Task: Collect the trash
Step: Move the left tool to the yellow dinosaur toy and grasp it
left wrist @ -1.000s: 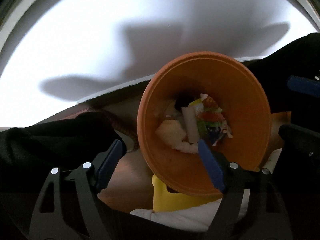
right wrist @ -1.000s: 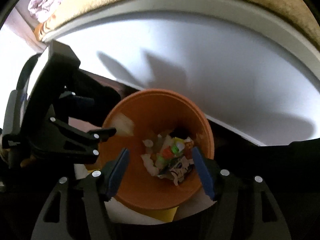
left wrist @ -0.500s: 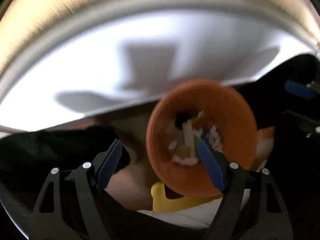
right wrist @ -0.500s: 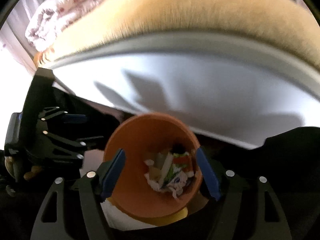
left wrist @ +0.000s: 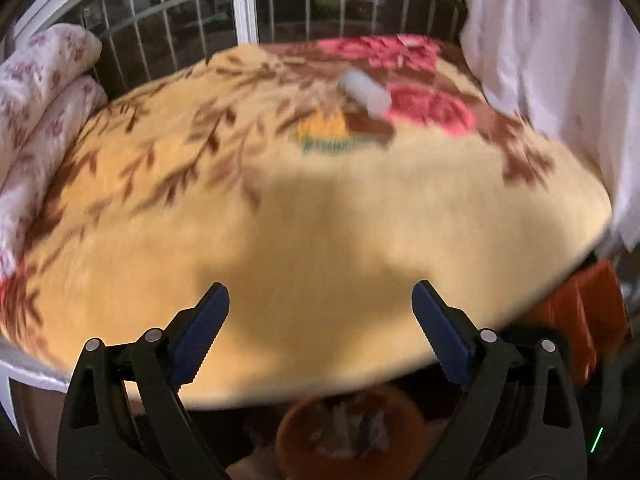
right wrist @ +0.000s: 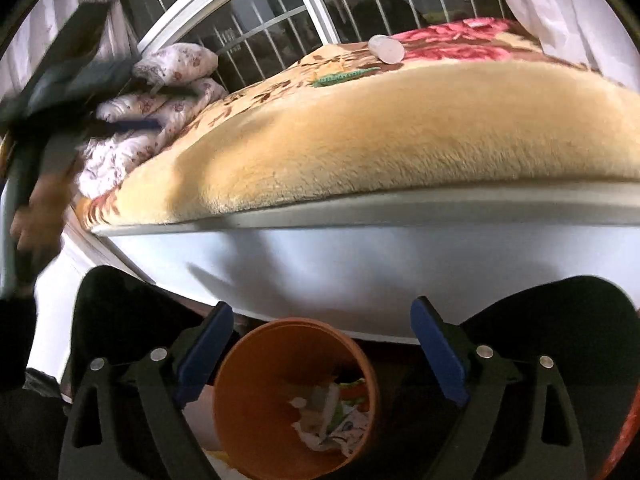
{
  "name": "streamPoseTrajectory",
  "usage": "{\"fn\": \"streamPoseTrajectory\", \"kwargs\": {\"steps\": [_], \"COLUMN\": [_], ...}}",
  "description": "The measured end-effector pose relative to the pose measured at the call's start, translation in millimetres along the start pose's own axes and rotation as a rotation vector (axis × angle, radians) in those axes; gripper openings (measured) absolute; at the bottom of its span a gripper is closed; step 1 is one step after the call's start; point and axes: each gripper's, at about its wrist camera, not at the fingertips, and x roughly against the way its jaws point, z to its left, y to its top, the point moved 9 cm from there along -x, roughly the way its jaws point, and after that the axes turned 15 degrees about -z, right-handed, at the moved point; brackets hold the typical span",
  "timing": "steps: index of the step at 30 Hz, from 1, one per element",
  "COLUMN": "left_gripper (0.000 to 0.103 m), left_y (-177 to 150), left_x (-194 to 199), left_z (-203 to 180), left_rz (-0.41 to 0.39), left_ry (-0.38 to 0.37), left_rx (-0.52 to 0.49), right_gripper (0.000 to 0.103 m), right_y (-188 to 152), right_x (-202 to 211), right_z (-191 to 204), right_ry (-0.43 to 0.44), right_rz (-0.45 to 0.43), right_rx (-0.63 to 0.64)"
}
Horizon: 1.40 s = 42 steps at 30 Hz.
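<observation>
Part of the trash is already collected: wrappers and paper scraps lie inside the orange bin (right wrist: 296, 396) below the bed's near edge. Still left, I judge, are a white cup (left wrist: 365, 92) lying on its side and a green wrapper (left wrist: 338, 145), far on the blanket (left wrist: 280, 220). Left tongs (left wrist: 320, 320) and right tongs (right wrist: 322, 334) are both apart and empty, well away from these.

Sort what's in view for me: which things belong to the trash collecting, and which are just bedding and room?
Job:
- orange bin, already holding scraps
- white cup lying on its side on the blanket
- green wrapper beside the cup
- left tongs and right tongs, both open, empty

Lying about:
- floral blanket
- folded quilt
- white curtain
- barred window
</observation>
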Motion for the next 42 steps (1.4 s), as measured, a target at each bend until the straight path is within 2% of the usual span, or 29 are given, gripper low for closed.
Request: {"fn": "streamPoseTrajectory", "kwargs": {"steps": [4,8,11,14,18,20,22,25,33,37,39,42], "left_gripper": [0.090,0.090,0.090,0.090,0.090,0.090,0.090,0.075,0.072,0.072,0.072,0.072], "left_y": [44.9,67.5,69.6,67.6,59.8,57.3,60.0,61.7,60.1,56.4,50.1,34.2], "left_x": [-53.2,-106.6,-144.2,-171.3,-203.9,-210.7,-211.7,-209.0,-184.9,-140.0,-111.0,-70.3], "left_z": [-10.4,-2.5,3.6,12.3,17.9,21.4,21.6,23.0,27.1,35.7,44.9,61.8], "left_rz": [0.007,0.049,0.105,0.136,0.190,0.186,0.164,0.151,0.136,0.079,0.047,0.011], "left_ry": [0.060,0.101,0.139,0.201,0.230,0.261,0.284,0.298,0.191,0.157,0.146,0.147], "left_rx": [0.069,0.222,0.321,0.362,0.428,0.427,0.404,0.370,0.269,0.147,0.094,0.050], "right_gripper": [0.090,0.092,0.092,0.093,0.093,0.093,0.093,0.093,0.093,0.093,0.093,0.093], "right_y": [-1.7,-1.9,-0.7,0.3,-1.1,-1.1,-1.2,-1.3,-2.2,6.4,19.3,55.7], "right_x": [5.2,12.6,12.6,12.0,8.6,7.1,5.2,4.7,4.8,13.3,18.5,25.9], "right_z": [4.1,0.9,-4.2,-6.4,-6.5,-5.4,-5.3,-5.6,-4.9,-5.0,-2.8,2.6], "right_ry": [0.026,0.059,0.075,0.092,0.106,0.110,0.110,0.106,0.078,0.054,0.042,0.045], "right_rz": [-0.036,-0.068,-0.073,-0.071,-0.056,-0.053,-0.047,-0.044,-0.039,-0.065,-0.080,-0.124], "right_rx": [0.007,0.001,-0.031,-0.044,-0.051,-0.054,-0.053,-0.050,-0.039,-0.035,-0.011,0.013]}}
